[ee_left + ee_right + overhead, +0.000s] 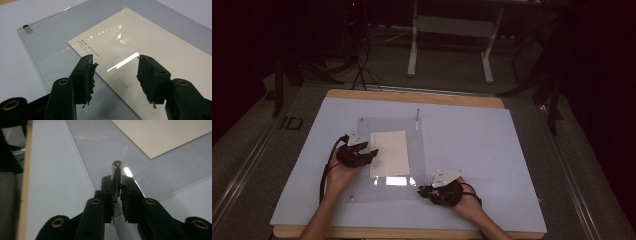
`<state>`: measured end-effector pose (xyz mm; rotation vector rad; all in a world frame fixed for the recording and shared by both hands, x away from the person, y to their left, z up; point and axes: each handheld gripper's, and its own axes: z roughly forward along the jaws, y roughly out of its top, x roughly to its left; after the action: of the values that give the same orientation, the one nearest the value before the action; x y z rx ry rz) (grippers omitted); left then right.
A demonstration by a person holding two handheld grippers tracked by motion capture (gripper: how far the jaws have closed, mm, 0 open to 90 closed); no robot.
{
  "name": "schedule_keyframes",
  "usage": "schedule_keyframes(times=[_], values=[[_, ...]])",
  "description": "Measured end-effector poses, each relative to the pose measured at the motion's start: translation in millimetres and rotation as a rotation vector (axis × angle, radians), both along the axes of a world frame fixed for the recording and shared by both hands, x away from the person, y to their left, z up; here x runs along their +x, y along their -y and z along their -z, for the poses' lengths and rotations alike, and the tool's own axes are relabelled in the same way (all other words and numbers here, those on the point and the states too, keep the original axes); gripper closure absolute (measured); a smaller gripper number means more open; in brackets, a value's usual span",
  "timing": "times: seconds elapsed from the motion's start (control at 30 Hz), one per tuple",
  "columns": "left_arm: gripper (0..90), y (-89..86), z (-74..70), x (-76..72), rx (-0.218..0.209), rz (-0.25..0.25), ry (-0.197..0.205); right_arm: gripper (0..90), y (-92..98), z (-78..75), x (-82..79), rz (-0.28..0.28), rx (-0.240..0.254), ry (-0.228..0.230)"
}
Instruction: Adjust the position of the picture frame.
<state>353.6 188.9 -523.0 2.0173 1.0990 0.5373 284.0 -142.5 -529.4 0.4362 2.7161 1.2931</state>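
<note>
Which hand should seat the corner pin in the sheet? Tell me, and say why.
Right. The right gripper has the pin between its jaws at the near corner of the sheet. The left gripper hovers, jaws wide, over the paper, away from that corner.

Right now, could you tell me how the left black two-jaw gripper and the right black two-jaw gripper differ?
On the left gripper the jaws stand wide apart, empty; on the right gripper they sit close around a metal pin, grip unclear. The left gripper is over the white paper under the clear sheet; the right gripper is at that sheet's corner. Both are hand-held.
</note>
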Motion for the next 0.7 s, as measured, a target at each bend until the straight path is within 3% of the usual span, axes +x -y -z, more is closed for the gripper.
schedule_keyframes(times=[0.2,0.27,0.5,0.63,0.7], values=[[46.9,3.2,-5.9,7.1,-0.023,0.004,0.007,84.8,-7.5,4.7,-3.1,0.014,-0.004,0.038],[47.5,5.9,-9.6,12.4,-0.05,0.006,0.01,85.0,-7.3,4.8,-3.0,0.016,-0.001,0.035],[48.1,29.9,-19.5,44.8,-0.052,0.042,0.024,85.1,-7.5,4.6,-3.7,0.021,-0.004,0.035],[48.1,43.3,-15.6,65.2,-0.048,0.061,0.017,85.1,-7.2,5.3,-4.3,0.029,0.003,0.038],[48.1,48.4,-13.2,75.7,-0.07,0.074,0.015,85.1,-7.0,5.6,-3.8,0.025,0.008,0.038]])
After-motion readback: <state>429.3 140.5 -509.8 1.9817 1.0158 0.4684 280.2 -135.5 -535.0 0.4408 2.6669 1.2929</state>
